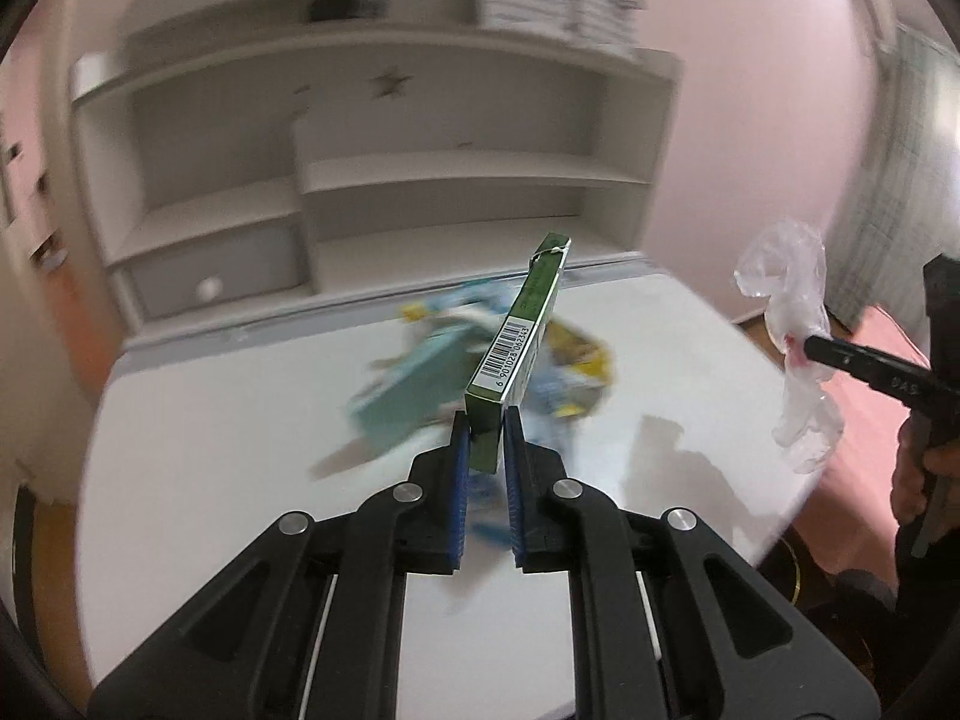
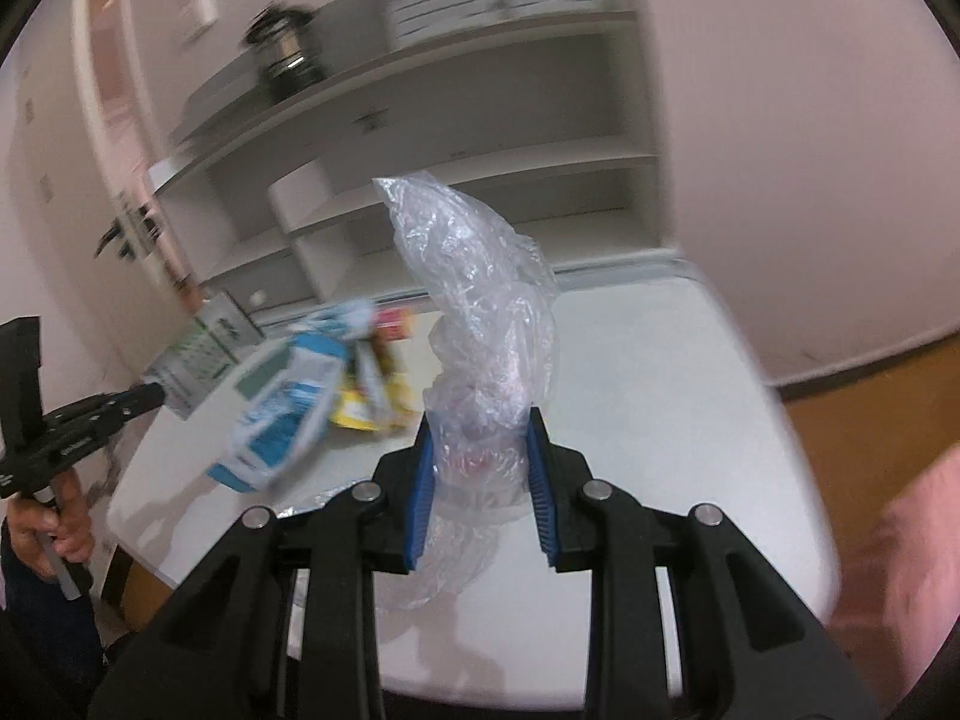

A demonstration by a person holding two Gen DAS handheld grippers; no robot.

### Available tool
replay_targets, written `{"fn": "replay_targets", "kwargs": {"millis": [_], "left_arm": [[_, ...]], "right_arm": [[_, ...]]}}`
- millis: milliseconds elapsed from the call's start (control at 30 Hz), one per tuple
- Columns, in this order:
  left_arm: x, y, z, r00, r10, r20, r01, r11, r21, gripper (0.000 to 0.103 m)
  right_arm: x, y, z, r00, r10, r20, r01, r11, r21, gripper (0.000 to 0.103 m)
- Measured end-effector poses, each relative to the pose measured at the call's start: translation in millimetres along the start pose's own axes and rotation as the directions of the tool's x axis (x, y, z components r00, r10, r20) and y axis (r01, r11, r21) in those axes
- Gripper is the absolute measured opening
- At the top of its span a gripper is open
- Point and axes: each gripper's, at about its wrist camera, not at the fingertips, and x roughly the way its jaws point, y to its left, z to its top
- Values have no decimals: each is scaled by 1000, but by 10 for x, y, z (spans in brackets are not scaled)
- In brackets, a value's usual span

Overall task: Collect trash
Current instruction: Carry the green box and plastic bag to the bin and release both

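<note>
Left hand-held gripper (image 1: 485,429), lower centre of its wrist view: matte black linkage arms, four round silver pivot pins, ribbed blue pads (image 1: 457,480) on the inner finger faces, thin white strips showing through the arm slots. Right hand-held gripper (image 2: 480,450): same black frame, silver pins, blue pads (image 2: 423,492). Small pale lettering on its arm at the right edge of the left view, too blurred to read. Person's hand (image 2: 51,531) lower left of the right view; sleeve looks dark, probably navy.

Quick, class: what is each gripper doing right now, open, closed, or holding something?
Left gripper: closed on a green box, lifted off the table.
Right gripper: closed on a crumpled clear plastic bag.
</note>
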Motion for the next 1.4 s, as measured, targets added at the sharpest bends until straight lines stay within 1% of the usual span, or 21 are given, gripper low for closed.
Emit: {"fn": "replay_targets", "kwargs": {"millis": [100,167,233,300,367,400,500,533,633,700,767,900,1000,1033,1067,1133,1233,1267,1333,1367,1400], "left_arm": [[89,-541,76,996,-87,-7,88,994,71,10],[165,-943,84,989,-150,-19,151,981,124,10],[269,-1373,56,975,-219,-49,224,960,170,10],[418,-1912,-29,953,-289,-93,302,928,219,10],[564,-2364,-133,929,-343,-137,368,897,247,10],[665,-2630,-211,910,-380,-169,412,875,255,10],[951,-3298,-463,866,-434,-250,493,825,276,10],[1087,-3569,-597,837,-459,-299,536,798,276,10],[1390,-4087,-924,796,-467,-386,585,759,286,10],[1663,-4412,-1193,758,-463,-460,618,736,278,10],[1917,-4648,-1429,723,-452,-523,642,720,264,10],[2327,-4903,-1791,689,-419,-592,652,715,253,10],[2554,-4986,-1938,687,-385,-616,643,717,269,10],[2615,-4993,-1968,681,-381,-625,643,720,262,10],[2704,-5002,-2001,663,-385,-642,651,720,240,10],[2768,-5060,-2064,653,-385,-652,654,721,229,10],[2872,-5136,-2102,636,-391,-665,671,705,228,11],[2876,-5139,-2157,632,-393,-668,673,705,223,14],[2912,-5142,-2205,624,-389,-678,674,707,214,30],[2906,-5134,-2223,625,-389,-677,673,708,214,45],[2903,-5125,-2237,629,-389,-673,671,708,218,52]], "right_arm": [[-318,-494,-201,997,-79,25,76,992,96,28],[-546,-863,-384,988,-154,31,147,974,172,28],[-769,-1227,-602,975,-221,24,209,946,250,28],[-981,-1598,-877,951,-309,-3,293,899,325,28],[-1129,-1875,-1113,933,-360,-31,344,861,374,28],[-1212,-2067,-1291,919,-390,-59,379,829,411,28],[-1333,-2493,-1714,888,-439,-139,447,751,486,28],[-1350,-2607,-1821,881,-444,-163,461,729,506,28],[-1371,-2920,-2151,862,-449,-237,499,662,560,28],[-1345,-3082,-2344,838,-459,-295,541,623,565,28],[-1272,-3195,-2487,822,-453,-345,567,600,564,28],[-1102,-3358,-2718,802,-417,-427,597,571,564,28],[-1029,-3434,-2805,798,-395,-455,601,567,563,28],[-1000,-3442,-2815,797,-391,-460,603,567,561,28],[-977,-3453,-2812,796,-387,-466,604,568,560,28],[-965,-3480,-2831,794,-380,-474,605,569,558,28],[-890,-3476,-2828,793,-374,-481,606,567,558,28],[-881,-3474,-2836,793,-371,-483,606,567,558,28],[-859,-3491,-2867,795,-361,-487,602,569,560,28],[-850,-3485,-2879,797,-356,-488,599,571,561,28],[-847,-3487,-2883,797,-351,-491,598,572,562,28]]}}
